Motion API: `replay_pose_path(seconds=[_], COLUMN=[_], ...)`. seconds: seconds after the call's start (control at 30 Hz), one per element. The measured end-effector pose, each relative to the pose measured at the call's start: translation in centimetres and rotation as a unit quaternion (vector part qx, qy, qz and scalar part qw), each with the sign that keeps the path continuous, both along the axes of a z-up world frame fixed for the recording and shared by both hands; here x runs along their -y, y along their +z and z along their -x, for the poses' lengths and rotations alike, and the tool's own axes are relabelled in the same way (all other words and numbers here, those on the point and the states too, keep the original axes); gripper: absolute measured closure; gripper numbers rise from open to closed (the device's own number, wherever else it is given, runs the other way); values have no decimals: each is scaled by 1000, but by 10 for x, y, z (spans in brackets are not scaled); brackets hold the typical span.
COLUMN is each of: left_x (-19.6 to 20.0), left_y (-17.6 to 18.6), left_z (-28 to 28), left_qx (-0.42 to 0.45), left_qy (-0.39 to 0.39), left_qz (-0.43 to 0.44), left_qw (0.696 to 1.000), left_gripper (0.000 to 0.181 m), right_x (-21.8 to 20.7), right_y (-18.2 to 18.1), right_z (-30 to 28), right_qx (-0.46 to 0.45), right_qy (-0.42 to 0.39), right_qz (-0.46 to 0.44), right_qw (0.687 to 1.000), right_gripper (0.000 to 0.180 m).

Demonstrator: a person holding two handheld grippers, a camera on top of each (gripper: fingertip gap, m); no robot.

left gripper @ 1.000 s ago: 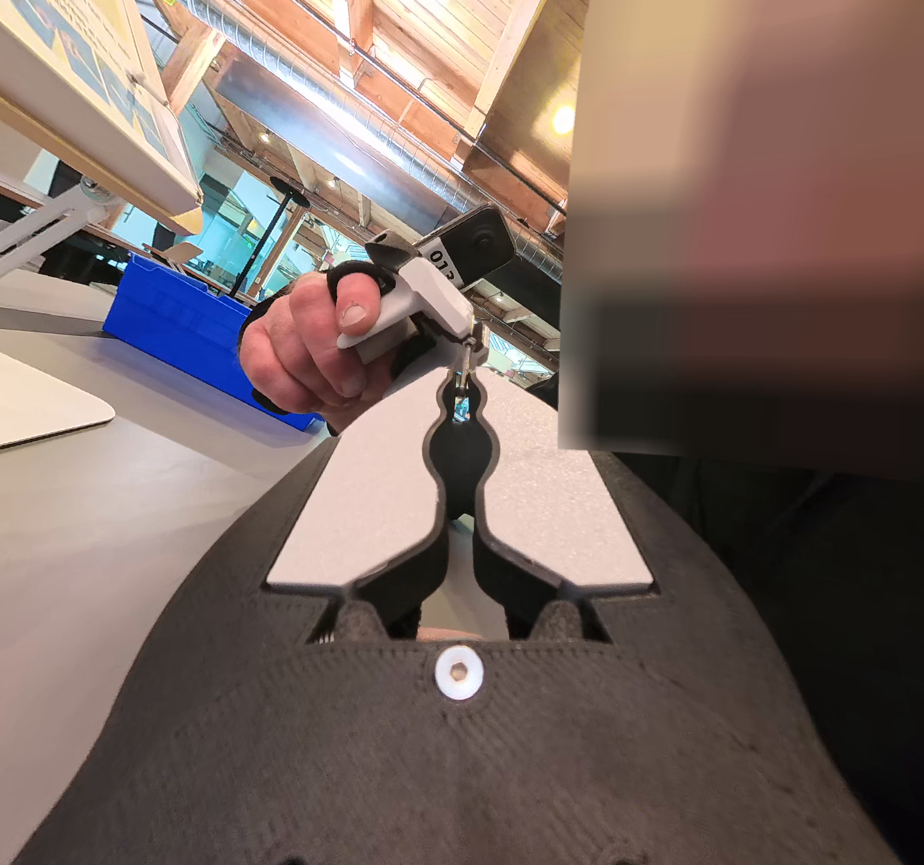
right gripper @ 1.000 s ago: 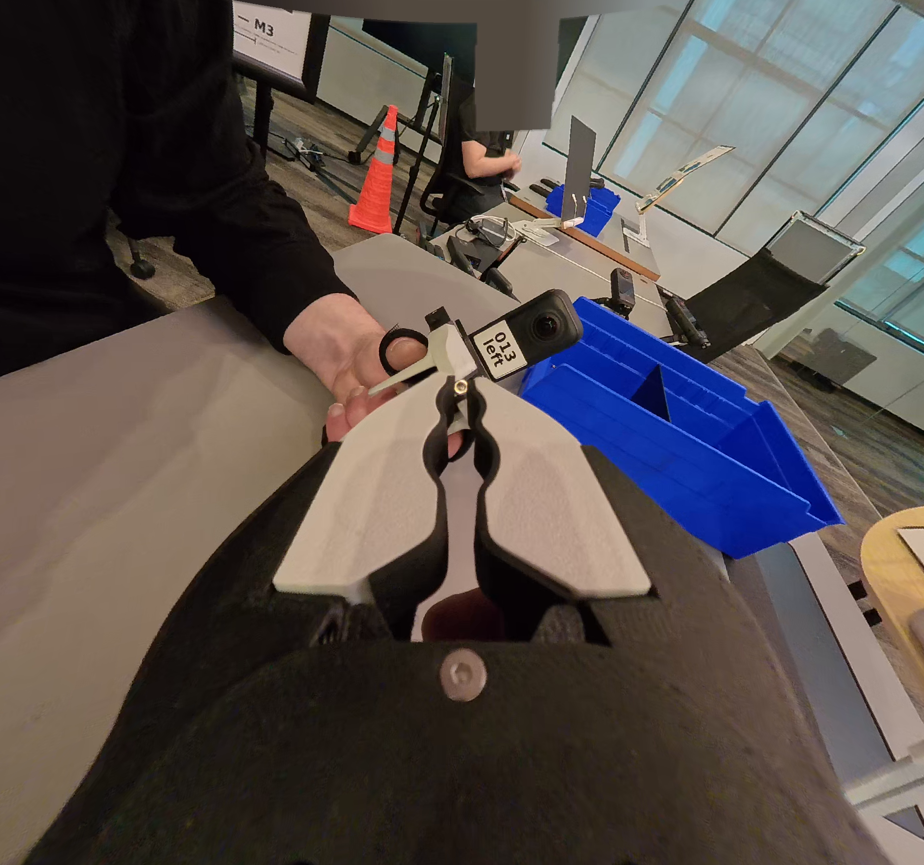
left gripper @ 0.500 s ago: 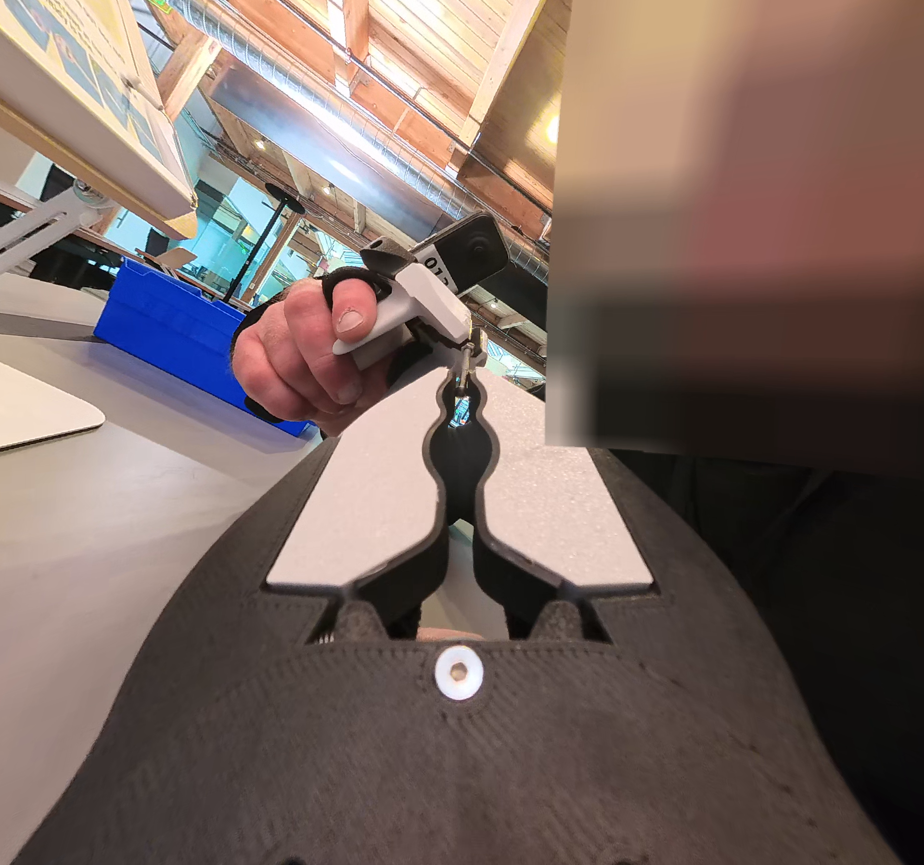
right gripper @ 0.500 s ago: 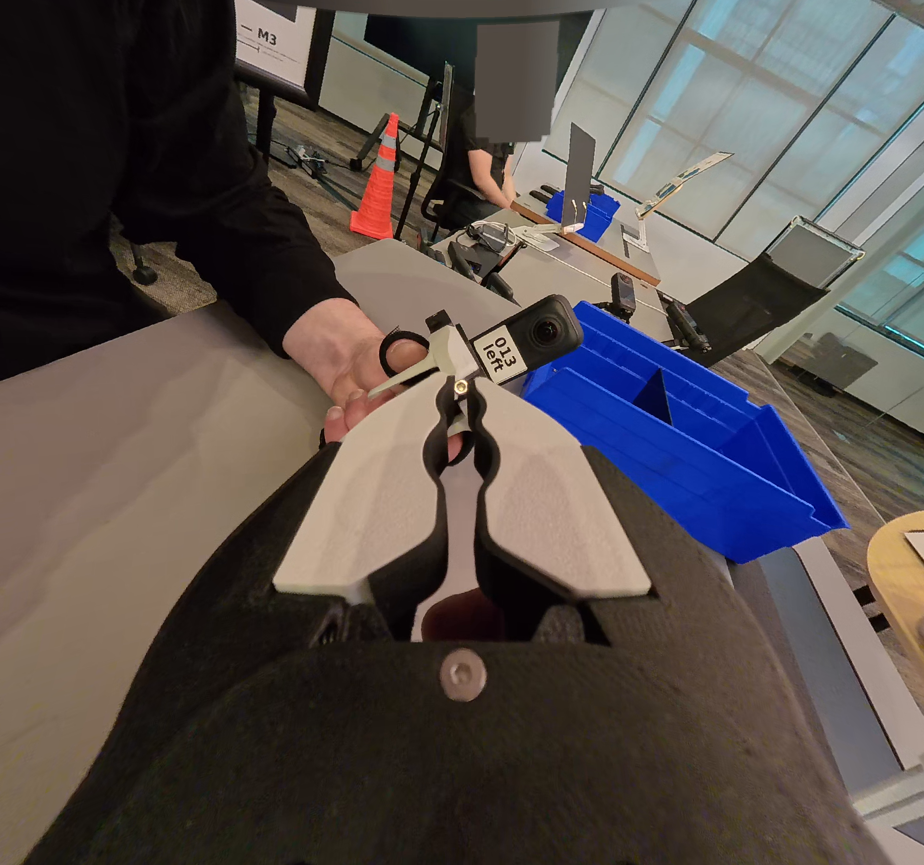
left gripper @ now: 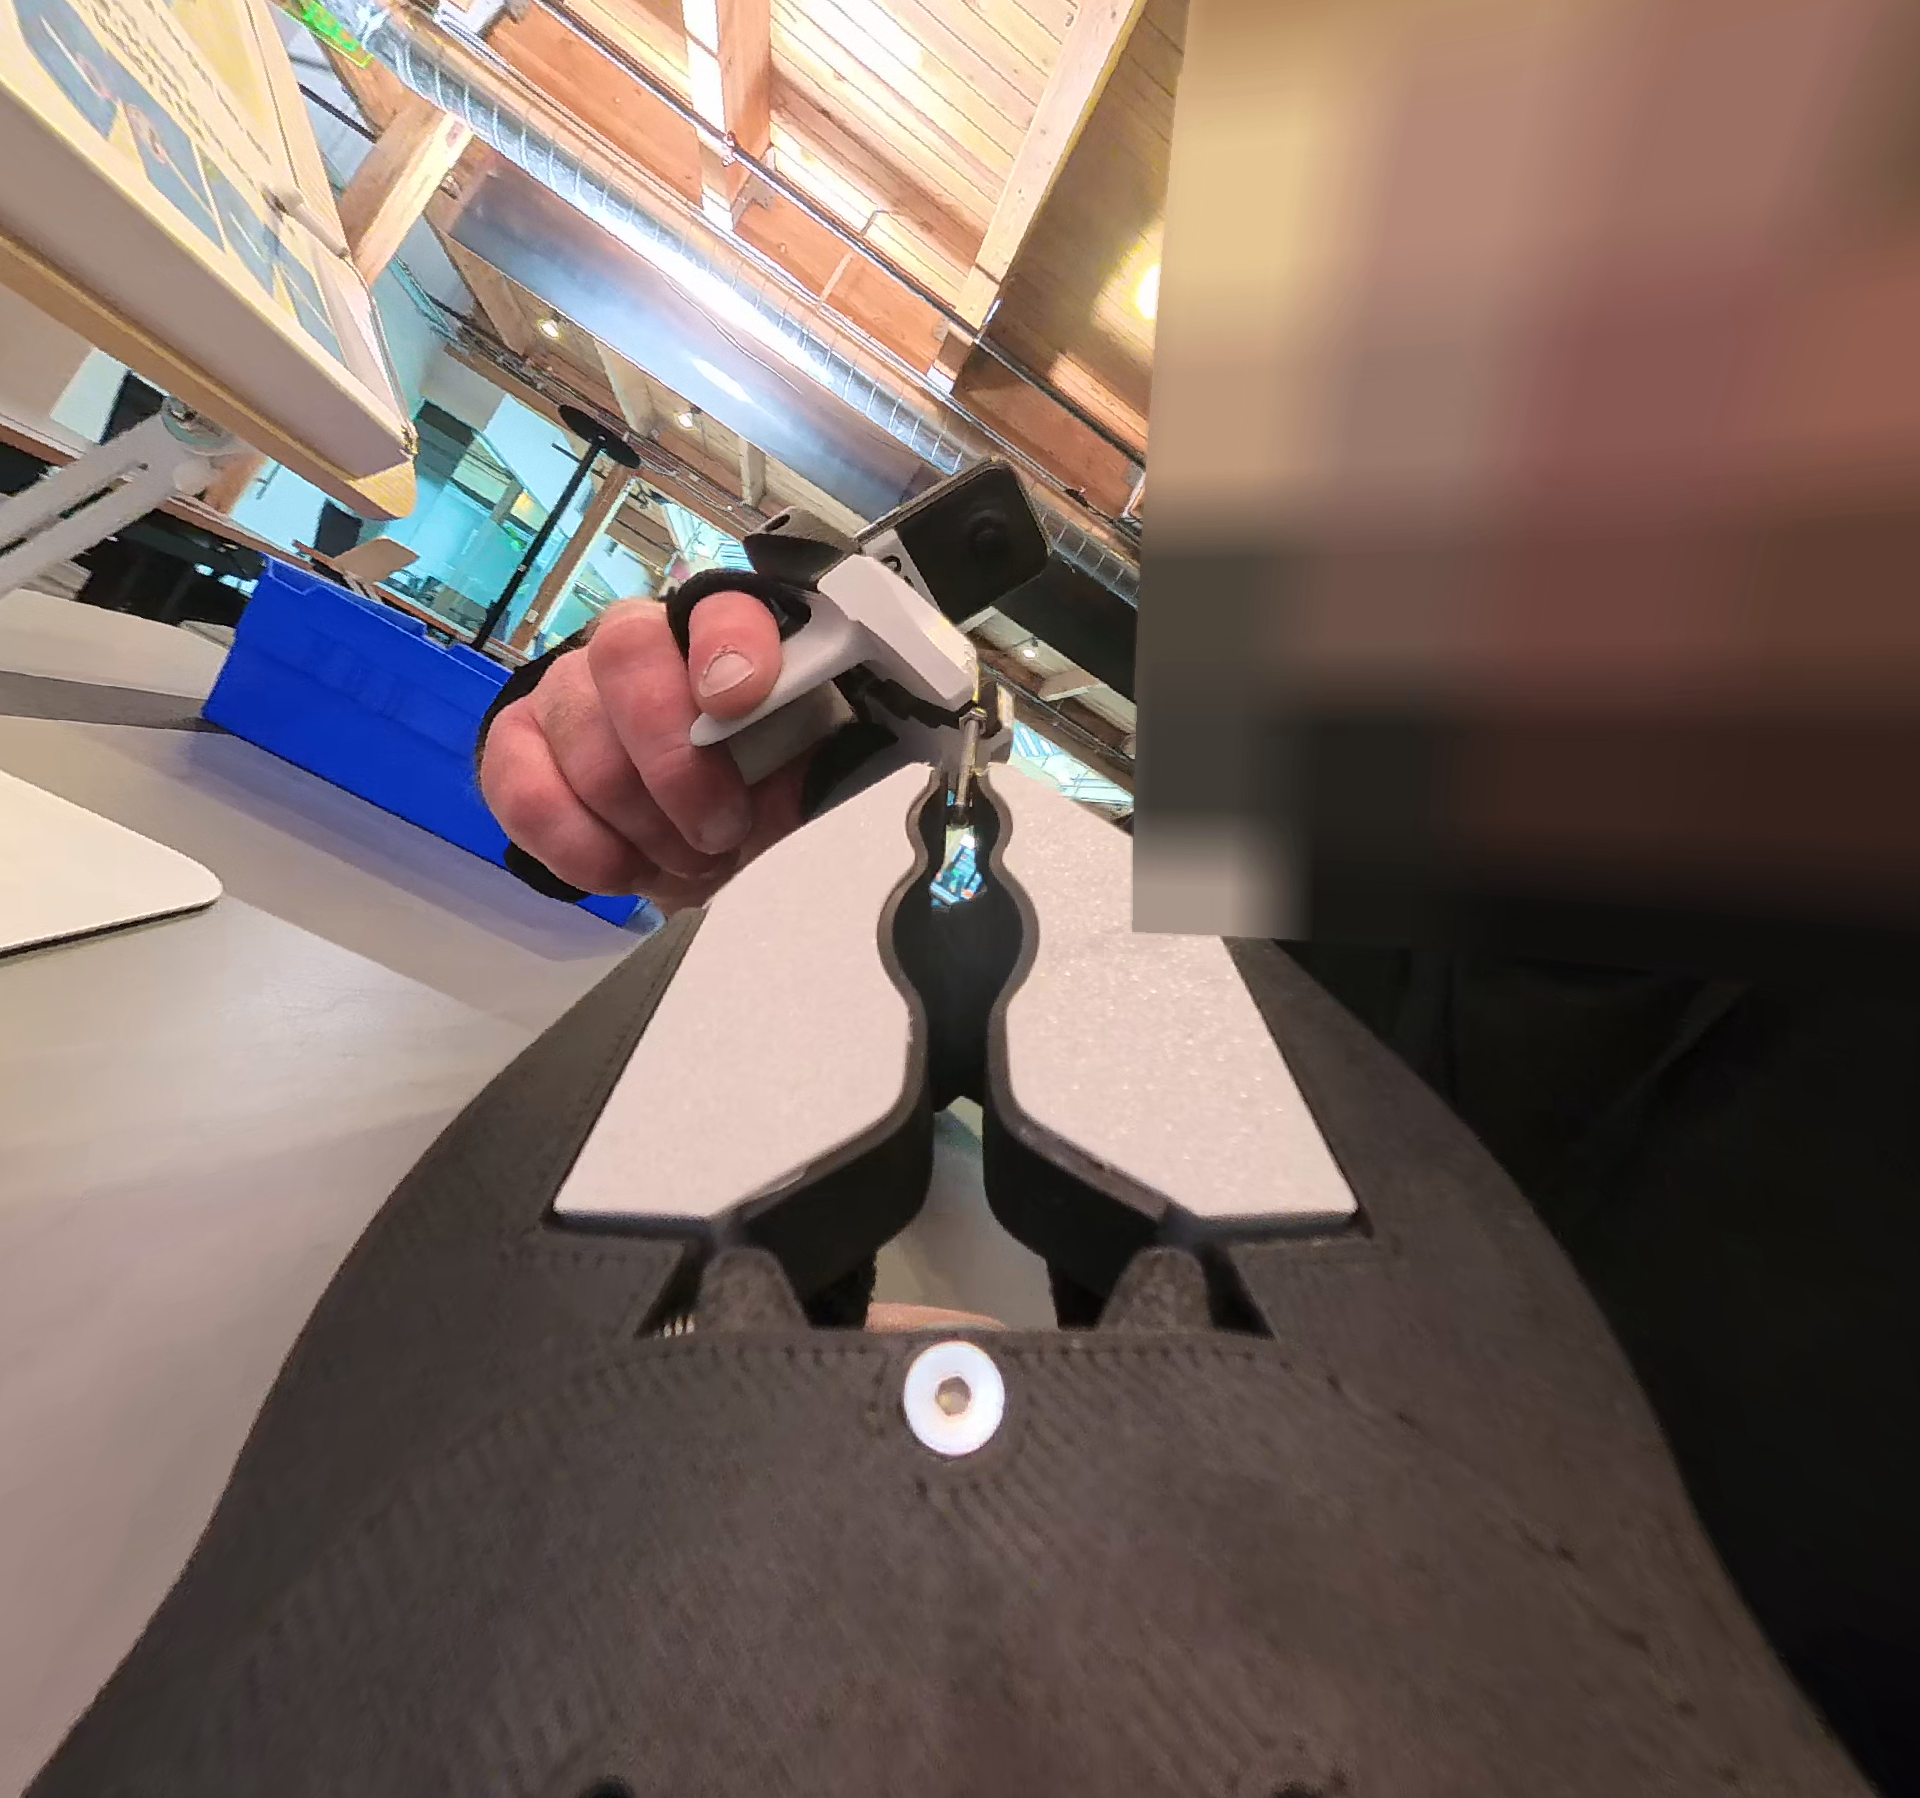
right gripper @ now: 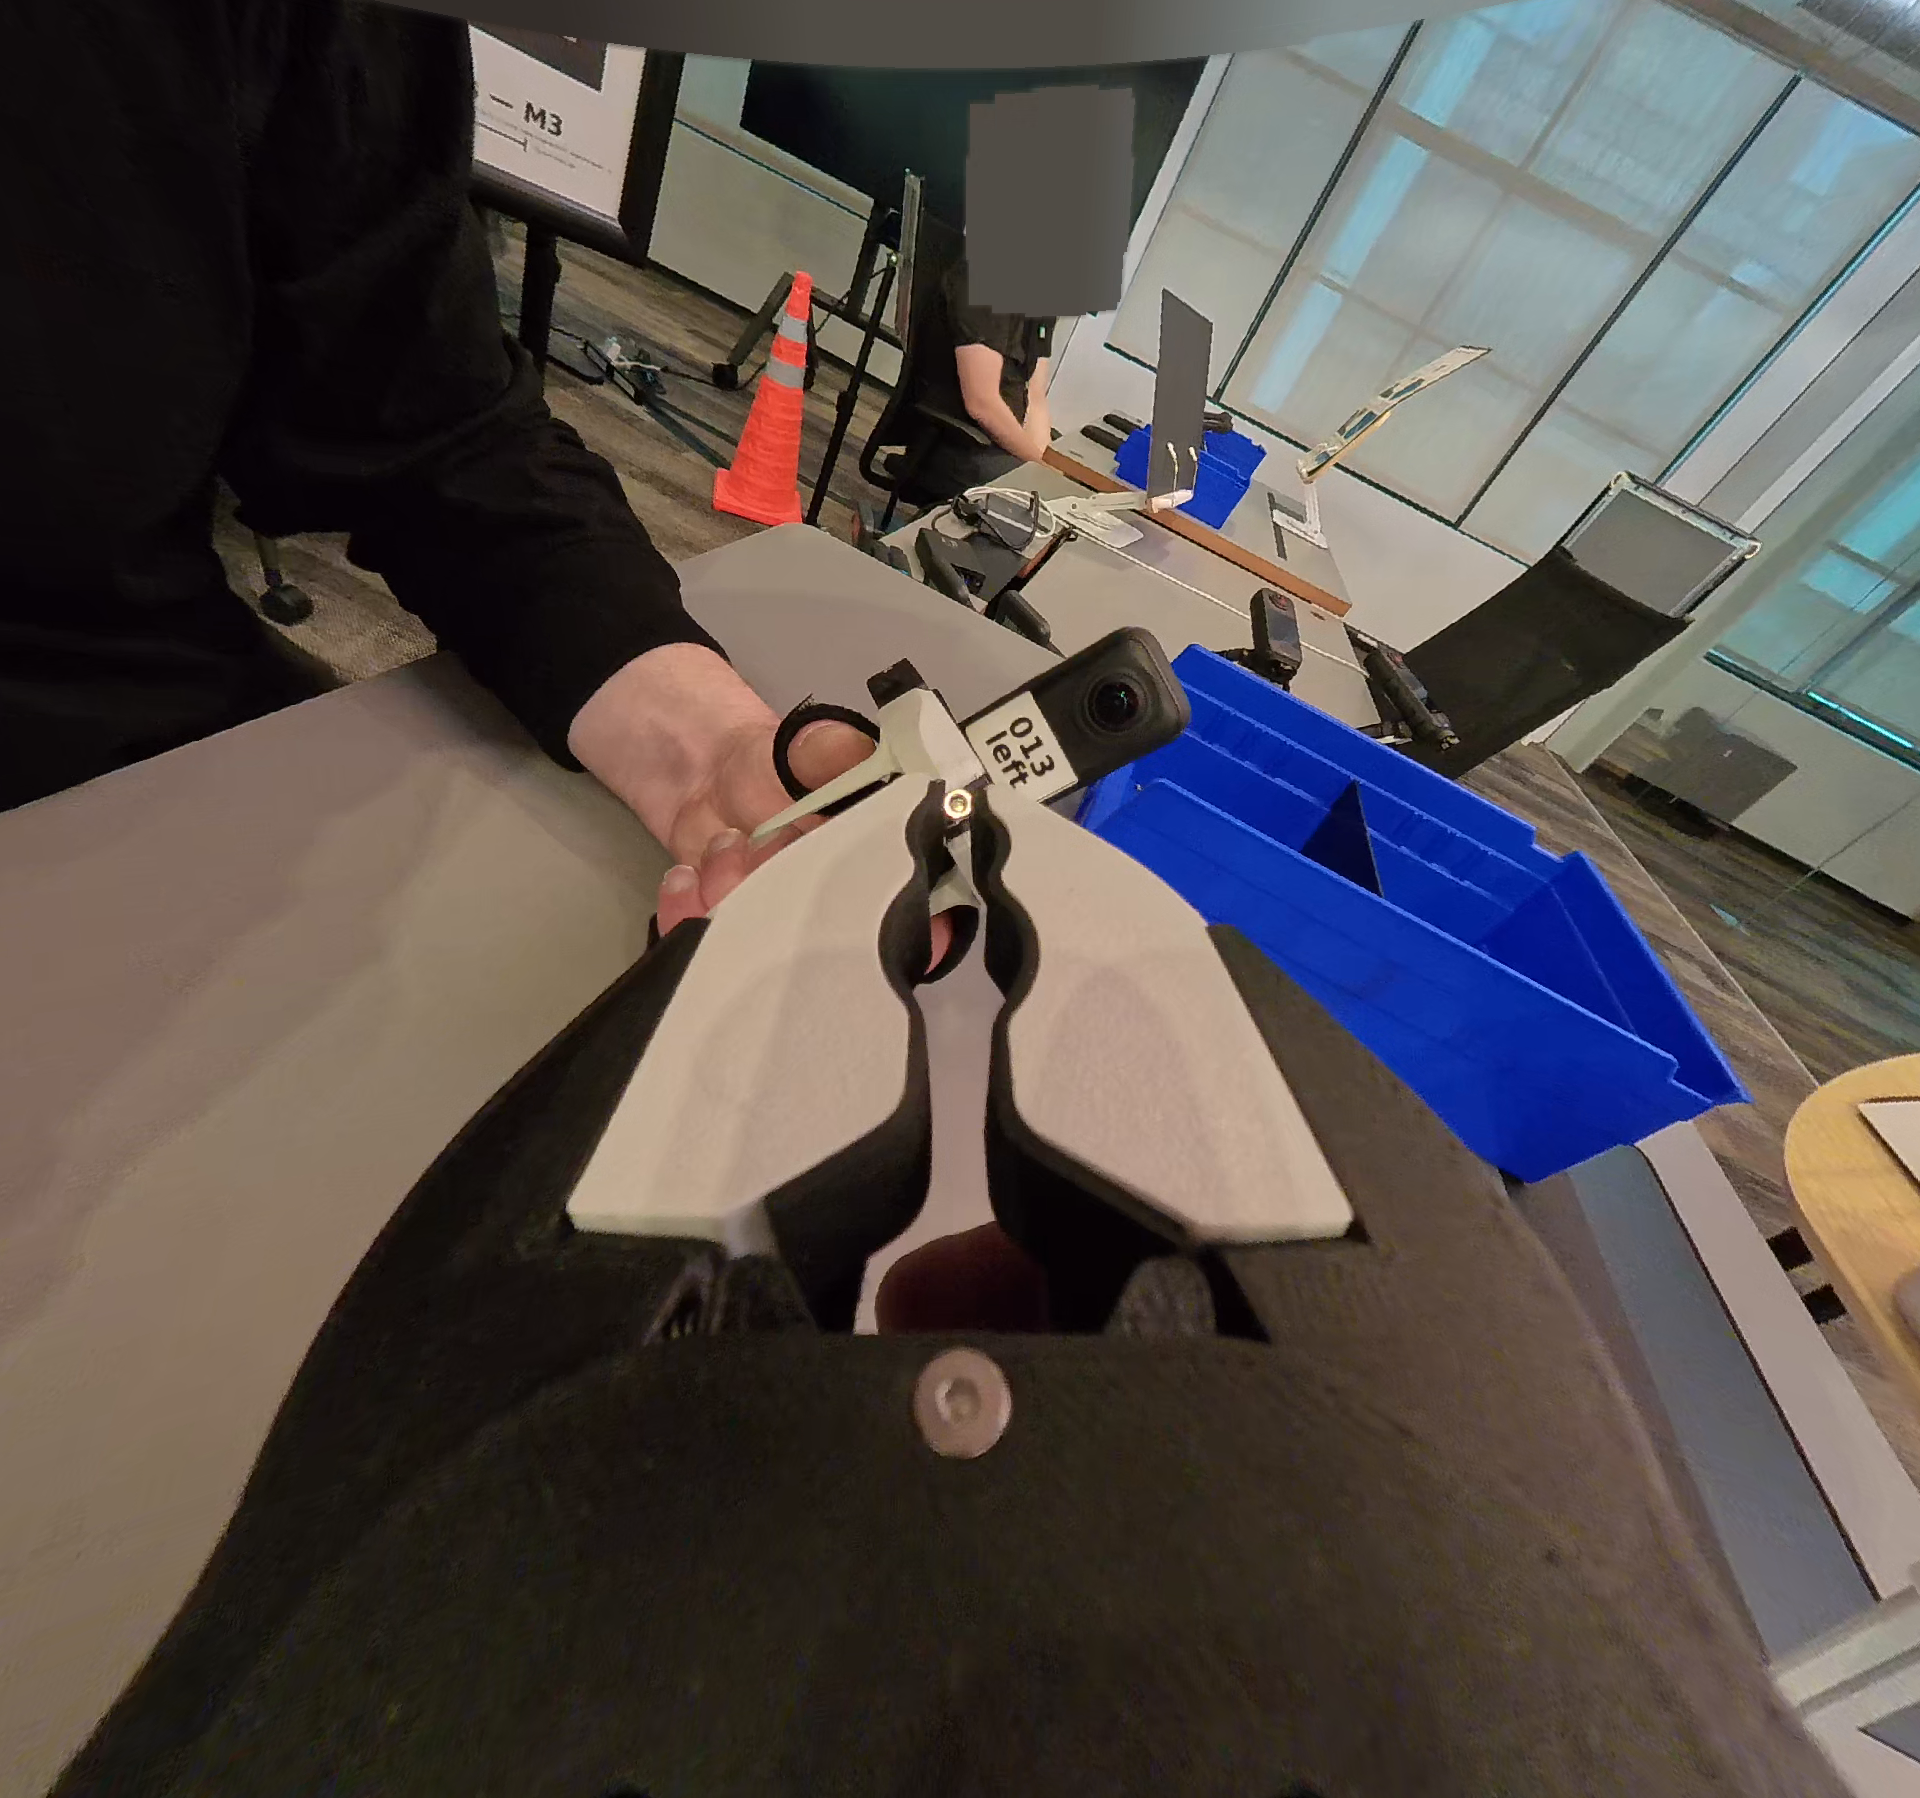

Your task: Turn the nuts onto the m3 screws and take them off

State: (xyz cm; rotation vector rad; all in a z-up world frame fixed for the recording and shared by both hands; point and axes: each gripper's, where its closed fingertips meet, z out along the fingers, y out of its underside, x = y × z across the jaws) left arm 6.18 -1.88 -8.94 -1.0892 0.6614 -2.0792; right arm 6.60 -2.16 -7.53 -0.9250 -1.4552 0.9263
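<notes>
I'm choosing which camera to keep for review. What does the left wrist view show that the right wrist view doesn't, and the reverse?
Only the left wrist view shows the wooden ceiling, a tilted board at upper left, and the screw from the side, running between both grippers' tips.

Only the right wrist view shows the orange cone, the windows, a seated person far off, and the screw's head end on.

Both show the blue bin, the grey table, and the left gripper and right gripper shut, meeting at the screw.
</notes>
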Motion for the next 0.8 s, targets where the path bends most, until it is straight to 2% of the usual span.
replay_pose_path(seconds=[0.03, 0.5, 0.8], left_x=[0, -9, -11], left_y=[0, 3, 3], left_z=[0, 2, 3], left_qx=[-2, -29, -36], left_qy=[4, 80, 94], left_qz=[-2, -49, -59], left_qw=[1000, 995, 993], left_gripper=[177, 177, 177], right_x=[-1, -11, -13], right_y=[0, -1, -1], right_z=[0, -1, -1], right_qx=[-2, -17, -31], right_qy=[-3, -15, -16], right_qz=[2, 30, 44], right_qw=[1000, 999, 998], right_gripper=[175, 175, 175])
